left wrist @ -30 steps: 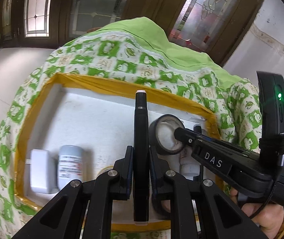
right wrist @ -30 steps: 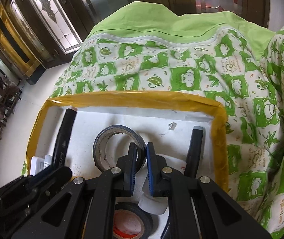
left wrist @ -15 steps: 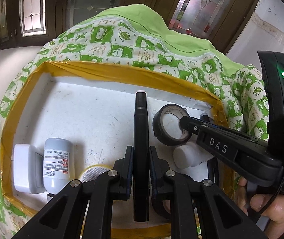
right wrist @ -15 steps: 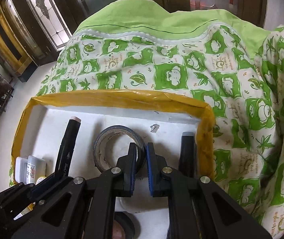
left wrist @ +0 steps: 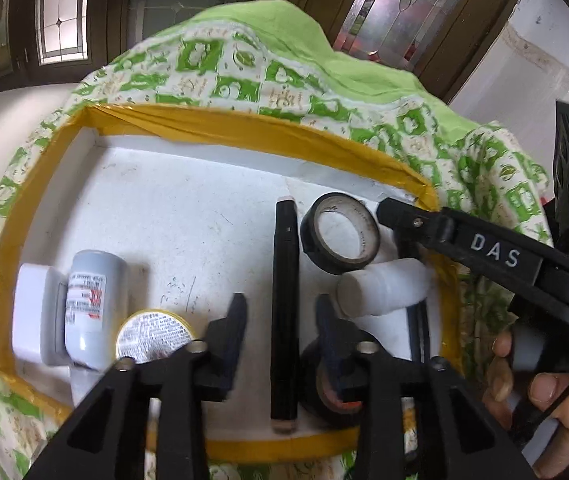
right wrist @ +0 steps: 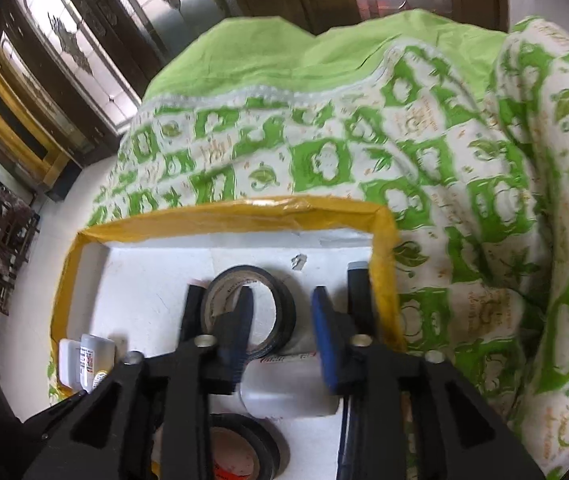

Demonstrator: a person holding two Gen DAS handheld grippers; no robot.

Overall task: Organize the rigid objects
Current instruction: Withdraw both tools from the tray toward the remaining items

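Note:
A white tray with a yellow taped rim (left wrist: 244, 128) (right wrist: 244, 212) lies on a green patterned cloth. A black marker (left wrist: 285, 300) lies on the tray floor between the fingers of my open left gripper (left wrist: 282, 308), no longer gripped. A black tape roll (left wrist: 340, 238) (right wrist: 250, 308) lies right of the marker, with a white bottle (left wrist: 384, 292) (right wrist: 288, 384) on its side below it. My right gripper (right wrist: 282, 312) is open over that tape roll and the bottle. A second tape roll (left wrist: 328, 384) (right wrist: 236, 452) lies near the front rim.
A grey bottle (left wrist: 92, 300), a white box (left wrist: 30, 312) and a yellow-rimmed round tin (left wrist: 154, 336) sit at the tray's left. Another dark pen (right wrist: 358, 292) lies along the right wall. The green cloth (right wrist: 484, 200) surrounds the tray.
Both grippers opened. The left let go of the black marker, which now lies on the tray floor. The right gripper's jaws spread above the tape roll and white bottle.

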